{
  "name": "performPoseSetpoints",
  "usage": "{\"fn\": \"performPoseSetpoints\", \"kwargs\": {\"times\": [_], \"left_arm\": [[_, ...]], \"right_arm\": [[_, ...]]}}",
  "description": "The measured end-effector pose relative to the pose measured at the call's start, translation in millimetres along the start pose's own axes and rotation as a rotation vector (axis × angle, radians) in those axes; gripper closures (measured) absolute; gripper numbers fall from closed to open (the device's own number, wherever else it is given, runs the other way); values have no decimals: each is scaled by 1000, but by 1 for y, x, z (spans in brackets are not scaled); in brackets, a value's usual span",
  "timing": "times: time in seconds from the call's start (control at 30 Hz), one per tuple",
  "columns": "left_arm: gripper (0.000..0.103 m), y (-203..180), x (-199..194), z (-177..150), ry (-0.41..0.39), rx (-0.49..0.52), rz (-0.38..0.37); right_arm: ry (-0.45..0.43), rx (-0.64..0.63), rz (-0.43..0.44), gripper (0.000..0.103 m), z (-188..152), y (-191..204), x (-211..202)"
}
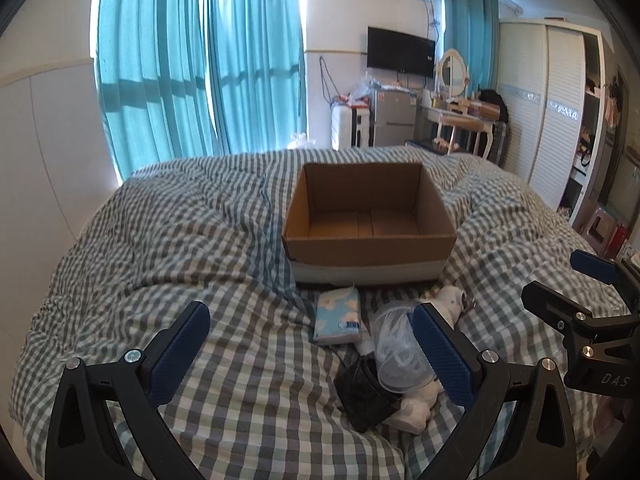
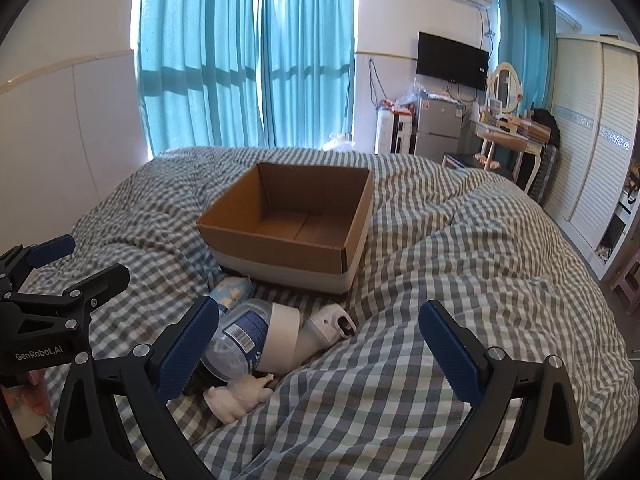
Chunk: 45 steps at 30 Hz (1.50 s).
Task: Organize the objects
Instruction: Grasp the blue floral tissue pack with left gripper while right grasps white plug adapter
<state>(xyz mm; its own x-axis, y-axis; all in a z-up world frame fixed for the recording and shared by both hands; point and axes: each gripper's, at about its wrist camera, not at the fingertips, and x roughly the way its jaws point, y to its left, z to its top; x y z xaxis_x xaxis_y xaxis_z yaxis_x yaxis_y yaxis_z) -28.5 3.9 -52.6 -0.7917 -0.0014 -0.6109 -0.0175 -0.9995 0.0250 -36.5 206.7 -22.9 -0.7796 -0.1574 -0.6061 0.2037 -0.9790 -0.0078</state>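
An open cardboard box (image 1: 370, 216) (image 2: 292, 220) stands empty on the checked bed quilt (image 1: 160, 240) (image 2: 460, 280). In front of it lies a small pile: a tissue pack (image 1: 339, 316) (image 2: 233, 290), a clear plastic bottle (image 1: 396, 354) (image 2: 240, 340), a white roll (image 2: 282, 338), a white spray-like item (image 2: 328, 326), a black object (image 1: 364, 394) and a white figurine (image 1: 416, 404) (image 2: 238, 398). My left gripper (image 1: 316, 344) hovers open just left of the pile. My right gripper (image 2: 320, 344) is open, its left finger beside the bottle. Each gripper shows in the other's view.
Teal curtains (image 1: 200, 60) hang behind the bed. Beyond the bed stand a small fridge (image 1: 394, 118), a wall TV (image 1: 400, 52), a dressing table (image 1: 460, 116) and a white wardrobe (image 1: 552, 112). The quilt bulges into folds at the right (image 2: 500, 220).
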Motion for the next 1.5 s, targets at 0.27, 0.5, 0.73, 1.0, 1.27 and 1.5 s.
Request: {"fn": "performPoseSetpoints", "kwargs": {"times": [0.27,0.5,0.73,1.0,1.27,1.5], "left_arm": [[0,-2,40,-17,114,15,-13],[0,2,74,-35,242,11,-16],[1,10,98,-42,319,-26,-24],[2,24,121,-20,331,-96,-59],[9,19,167,-6,395,-80,-49],[10,10,195,-8,438,-56,-119]], "right_arm": [[119,-7,25,7,-17,2,45],[222,-12,46,19,-29,10,86],[271,4,38,28,-30,6,103],[272,52,49,28,-13,-14,111],[364,-8,-31,28,6,-33,150],[462,-47,16,28,-3,-27,184]]}}
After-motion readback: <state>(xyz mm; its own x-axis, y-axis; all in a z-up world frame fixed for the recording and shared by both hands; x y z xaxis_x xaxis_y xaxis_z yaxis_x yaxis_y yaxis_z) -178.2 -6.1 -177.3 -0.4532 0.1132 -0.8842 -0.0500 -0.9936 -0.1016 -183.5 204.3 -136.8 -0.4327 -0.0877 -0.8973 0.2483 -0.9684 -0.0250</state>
